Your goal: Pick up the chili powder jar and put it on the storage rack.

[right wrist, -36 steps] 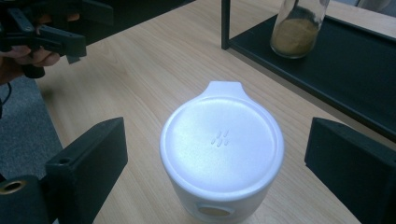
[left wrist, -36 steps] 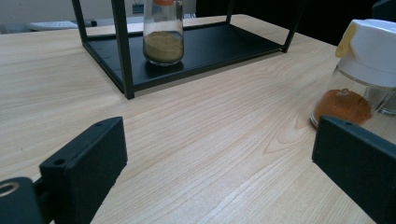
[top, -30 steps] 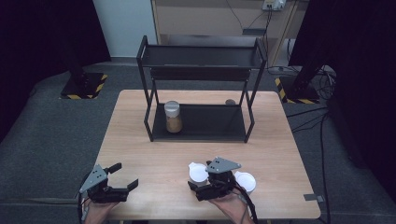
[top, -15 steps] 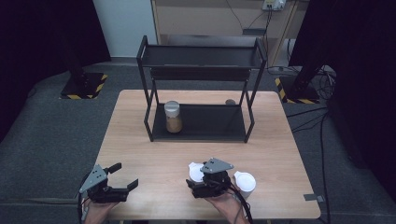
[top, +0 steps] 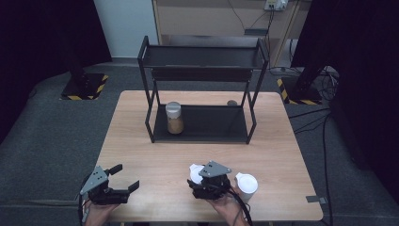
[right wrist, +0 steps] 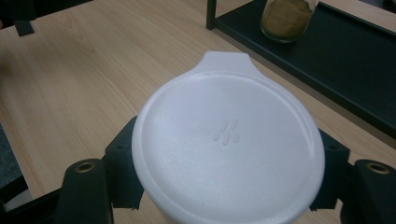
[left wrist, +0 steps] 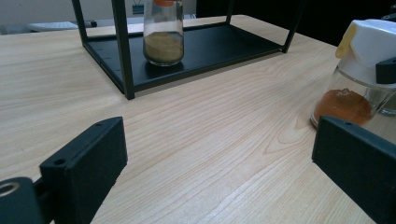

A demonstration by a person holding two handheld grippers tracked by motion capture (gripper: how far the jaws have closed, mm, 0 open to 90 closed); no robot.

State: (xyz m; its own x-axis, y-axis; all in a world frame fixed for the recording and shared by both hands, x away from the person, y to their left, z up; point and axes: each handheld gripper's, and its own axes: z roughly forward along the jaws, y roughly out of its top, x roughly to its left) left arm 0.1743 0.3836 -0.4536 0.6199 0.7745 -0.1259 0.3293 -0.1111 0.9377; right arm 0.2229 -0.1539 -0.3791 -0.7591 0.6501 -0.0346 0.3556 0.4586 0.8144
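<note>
My right gripper (top: 198,182) is near the table's front edge. Its jaws have just been closing and are now shut on a glass jar (left wrist: 355,93) of orange powder. In the right gripper view the jar's white lid (right wrist: 229,144) sits between the two black fingers (right wrist: 121,158). My left gripper (top: 126,176) is at the front left, open with nothing between its jaws, as the left gripper view (left wrist: 219,163) also shows. A jar of tan powder (top: 174,117) stands on the lower shelf of a black rack (top: 202,134).
A second white-lidded jar (top: 245,184) stands just right of my right gripper. The rack's top shelf (top: 202,56) is bare. A small dark object (top: 231,102) lies behind the rack. Bare wooden table (top: 282,141) stretches between rack and grippers.
My right gripper's jaws have closed around the white-lidded jar, and the hand has shifted slightly. My left gripper has stayed where it was.
</note>
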